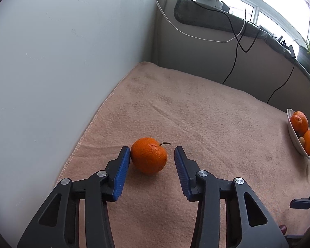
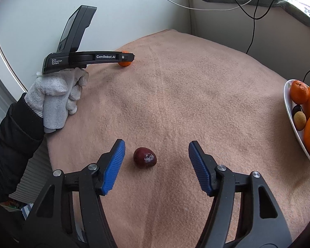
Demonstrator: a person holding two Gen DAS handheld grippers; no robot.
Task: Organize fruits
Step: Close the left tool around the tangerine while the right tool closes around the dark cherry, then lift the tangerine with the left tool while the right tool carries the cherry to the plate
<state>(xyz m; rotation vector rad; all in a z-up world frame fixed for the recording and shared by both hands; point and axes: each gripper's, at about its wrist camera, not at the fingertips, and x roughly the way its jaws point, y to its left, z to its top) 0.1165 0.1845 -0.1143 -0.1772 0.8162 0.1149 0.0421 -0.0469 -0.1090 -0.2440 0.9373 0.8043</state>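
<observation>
Pale walls [image 1: 62, 51] meet at a corner behind my counter, which is covered by a peach-coloured towel [image 1: 196, 113]; black and white cables hang below a window ledge [image 1: 227, 18]. At the right edge I see a white bowl [image 2: 289, 111] holding oranges and smaller fruit. Printing on the left gripper body reads "GenRobot.AI" and "Data Acquisition System". My left gripper [image 1: 152, 157] brackets a tangerine [image 1: 149, 155] lying on the towel: one finger touches it, the other stands apart. My right gripper [image 2: 157, 155] has its fingers moderately wide around a dark red plum [image 2: 145, 157], neither pad touching.
</observation>
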